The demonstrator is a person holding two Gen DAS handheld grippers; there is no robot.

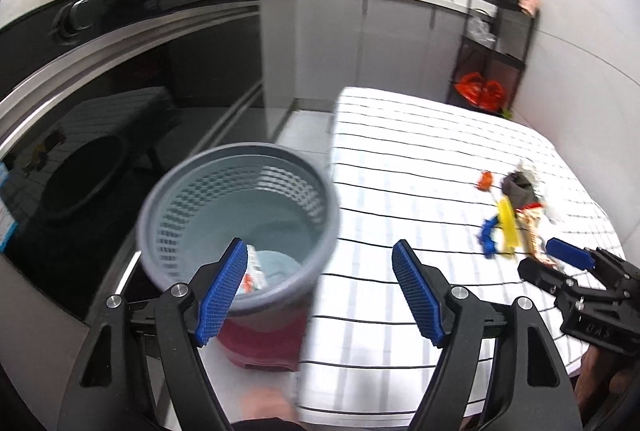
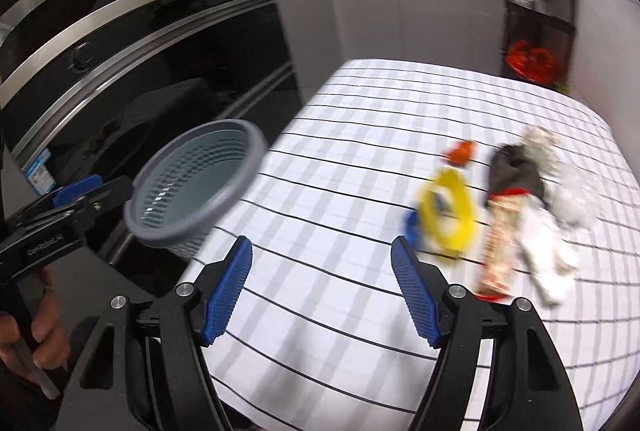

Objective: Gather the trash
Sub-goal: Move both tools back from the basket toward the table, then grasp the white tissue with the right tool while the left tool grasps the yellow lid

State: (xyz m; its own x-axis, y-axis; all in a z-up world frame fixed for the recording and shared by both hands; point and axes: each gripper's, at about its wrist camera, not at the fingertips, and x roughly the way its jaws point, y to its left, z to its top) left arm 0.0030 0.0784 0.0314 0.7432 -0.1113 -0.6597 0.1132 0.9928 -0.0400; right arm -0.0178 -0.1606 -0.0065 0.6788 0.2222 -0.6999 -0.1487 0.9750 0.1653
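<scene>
Left gripper [image 1: 318, 291], bottom centre of the left wrist view: blue pads spread, nothing between them, poised over the near rim of the grey mesh bin [image 1: 240, 227], which stands on a red stool [image 1: 264, 343] beside the checked table [image 1: 400, 191] and holds a scrap of packaging. Right gripper [image 2: 322, 291], bottom centre of its own view: released likewise, empty, over bare cloth. Trash pile, centre right of the right wrist view, on the table: yellow ring [image 2: 448, 215], blue piece [image 2: 412, 231], printed wrapper [image 2: 498, 247], dark rag [image 2: 516, 171], white tissue [image 2: 548, 231], orange scrap [image 2: 460, 153]; beyond, black oven [image 2: 140, 51] at upper left and shelf rack [image 2: 540, 11] at upper right.
</scene>
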